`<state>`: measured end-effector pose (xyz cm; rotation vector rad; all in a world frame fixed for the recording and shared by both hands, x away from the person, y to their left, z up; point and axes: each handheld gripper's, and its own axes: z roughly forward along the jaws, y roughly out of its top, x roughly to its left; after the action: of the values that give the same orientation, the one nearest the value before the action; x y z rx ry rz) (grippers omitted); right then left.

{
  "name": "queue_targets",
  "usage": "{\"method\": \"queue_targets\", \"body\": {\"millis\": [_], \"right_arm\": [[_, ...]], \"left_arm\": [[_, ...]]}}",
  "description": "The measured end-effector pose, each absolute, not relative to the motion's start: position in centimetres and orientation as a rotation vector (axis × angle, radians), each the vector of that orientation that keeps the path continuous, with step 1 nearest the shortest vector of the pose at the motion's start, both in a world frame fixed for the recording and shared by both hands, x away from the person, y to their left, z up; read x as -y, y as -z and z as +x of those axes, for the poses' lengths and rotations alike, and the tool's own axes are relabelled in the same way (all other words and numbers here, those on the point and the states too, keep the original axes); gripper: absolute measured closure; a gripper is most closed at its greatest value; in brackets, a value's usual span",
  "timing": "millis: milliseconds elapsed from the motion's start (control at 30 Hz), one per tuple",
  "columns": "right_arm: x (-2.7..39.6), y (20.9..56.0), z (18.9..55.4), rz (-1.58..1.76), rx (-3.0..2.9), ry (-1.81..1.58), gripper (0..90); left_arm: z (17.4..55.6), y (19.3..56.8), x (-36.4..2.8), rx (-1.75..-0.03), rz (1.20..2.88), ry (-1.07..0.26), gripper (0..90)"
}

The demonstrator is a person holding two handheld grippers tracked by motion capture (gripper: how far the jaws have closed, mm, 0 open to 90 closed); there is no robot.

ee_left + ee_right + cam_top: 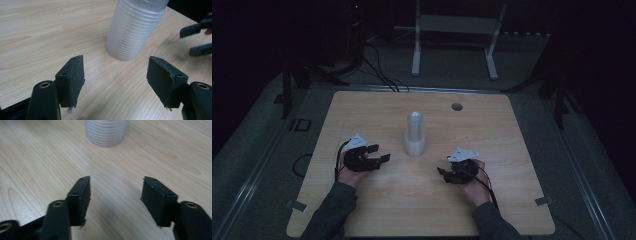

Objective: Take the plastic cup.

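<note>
A tall stack of clear ribbed plastic cups [415, 134] stands mouth down near the middle of the wooden table [492, 130]. My left gripper [379, 153] lies to its left, open, jaws pointing toward the stack. In the left gripper view the stack [132, 32] rises just beyond the empty gap of the left gripper [115, 60], a little right of centre. My right gripper [441, 172] sits right of and nearer than the stack, open and empty. The right gripper view has the stack's base [106, 132] well ahead of the right gripper [116, 180]. The right gripper's jaw tips [197, 37] show far right in the left gripper view.
A round cable hole [457, 106] is in the table's far part. A white metal stand [457, 30] and cables [379, 70] are on the dark floor behind. Small brackets [544, 200] mark the near table corners. Bare wood lies between the two hands.
</note>
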<state>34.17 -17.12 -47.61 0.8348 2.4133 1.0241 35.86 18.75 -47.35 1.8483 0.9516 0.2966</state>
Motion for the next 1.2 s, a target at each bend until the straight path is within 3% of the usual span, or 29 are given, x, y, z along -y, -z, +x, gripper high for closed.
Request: {"method": "queue_targets", "body": {"millis": [267,1200], "right_arm": [[15.1,47.3,33.8,0.795,-2.415,-1.049,49.3],[11.7,45.9,35.0,0.754,-2.39,-1.103,50.4]], "left_arm": [[35.7,46.9,-18.7,-0.938,1.854,-0.306,30.4],[36.2,42.9,-18.6,-0.846,1.83,-0.34,29.9]]}}
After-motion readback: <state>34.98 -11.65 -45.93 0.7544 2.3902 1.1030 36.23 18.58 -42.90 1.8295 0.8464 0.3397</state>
